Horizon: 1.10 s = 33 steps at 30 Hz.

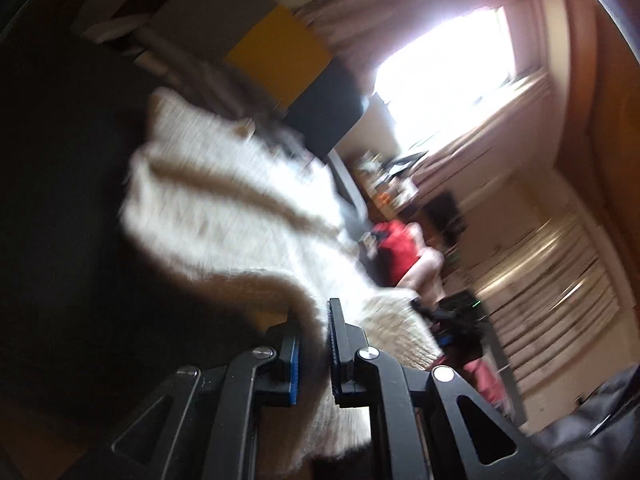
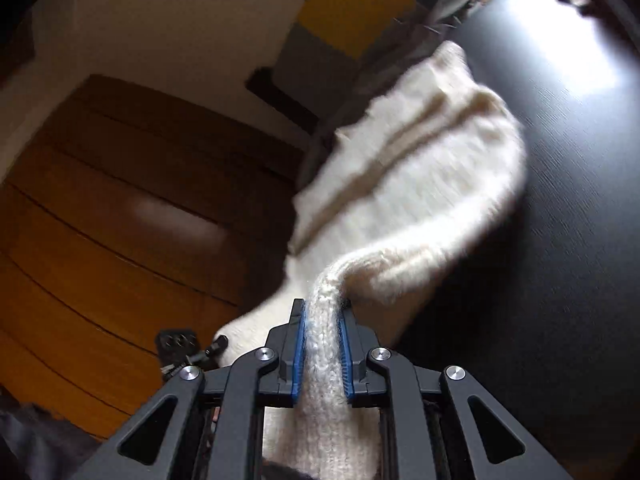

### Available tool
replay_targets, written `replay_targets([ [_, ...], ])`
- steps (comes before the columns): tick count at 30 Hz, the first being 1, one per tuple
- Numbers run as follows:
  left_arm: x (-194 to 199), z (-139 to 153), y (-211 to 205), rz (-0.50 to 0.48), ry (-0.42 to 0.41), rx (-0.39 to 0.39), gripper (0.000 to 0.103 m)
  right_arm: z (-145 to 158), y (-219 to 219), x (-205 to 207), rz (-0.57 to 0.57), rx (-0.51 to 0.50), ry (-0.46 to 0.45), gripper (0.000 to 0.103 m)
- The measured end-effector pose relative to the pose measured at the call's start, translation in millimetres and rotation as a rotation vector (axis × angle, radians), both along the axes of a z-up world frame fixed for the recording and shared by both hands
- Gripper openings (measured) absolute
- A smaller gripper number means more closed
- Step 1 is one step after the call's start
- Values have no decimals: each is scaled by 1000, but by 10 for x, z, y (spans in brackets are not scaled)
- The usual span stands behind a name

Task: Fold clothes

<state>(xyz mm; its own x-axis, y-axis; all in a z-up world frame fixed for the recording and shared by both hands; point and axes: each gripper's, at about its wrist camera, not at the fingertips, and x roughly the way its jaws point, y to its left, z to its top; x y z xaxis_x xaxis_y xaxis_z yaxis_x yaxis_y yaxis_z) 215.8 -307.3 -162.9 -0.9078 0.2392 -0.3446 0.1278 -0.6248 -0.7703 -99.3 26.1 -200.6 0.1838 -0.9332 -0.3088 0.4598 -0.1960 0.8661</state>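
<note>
A fluffy white knit garment [image 1: 224, 216] with beige stripes hangs in the air above a dark table [image 1: 60, 200]. My left gripper [image 1: 316, 320] is shut on one edge of it. In the right wrist view my right gripper [image 2: 324, 312] is shut on a bunched knit edge of the same garment [image 2: 404, 184], which stretches away over the dark table [image 2: 560, 200]. The left gripper [image 2: 180, 346] shows at the garment's lower left end. Both views are blurred.
A pile of grey clothes [image 2: 400, 52] lies at the table's far edge. Yellow and grey panels [image 1: 276, 52] stand behind. A bright window [image 1: 444, 76] and a person in red [image 1: 400, 248] are beyond. Wooden floor [image 2: 100, 220] lies left of the table.
</note>
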Motion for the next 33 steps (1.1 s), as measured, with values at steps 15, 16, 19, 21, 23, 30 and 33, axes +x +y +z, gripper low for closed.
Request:
replay_targets([
  [15, -1605, -92, -1637, 206, -12, 61, 2, 148, -1263, -1529, -93, 29, 44, 15],
  [16, -1697, -224, -1715, 229, -58, 74, 2, 69, -1342, -1630, -105, 56, 37, 15],
  [19, -1754, -362, -1729, 225, -117, 26, 2, -169, -1578, -1932, -143, 140, 15, 15],
  [21, -1687, -306, -1617, 178, -126, -76, 20, -384, -1587, -2051, -159, 219, -13, 0],
  [23, -1629, -260, -1492, 123, -150, -182, 26, -509, -1527, -2072, -161, 193, -34, 0],
  [30, -1739, -486, -988, -181, -388, -416, 40, -541, -1417, -2067, -165, 116, -23, 0],
  [33, -1811, -504, -796, -274, -404, -460, 44, -513, -1447, -2093, -161, 128, -33, 0],
])
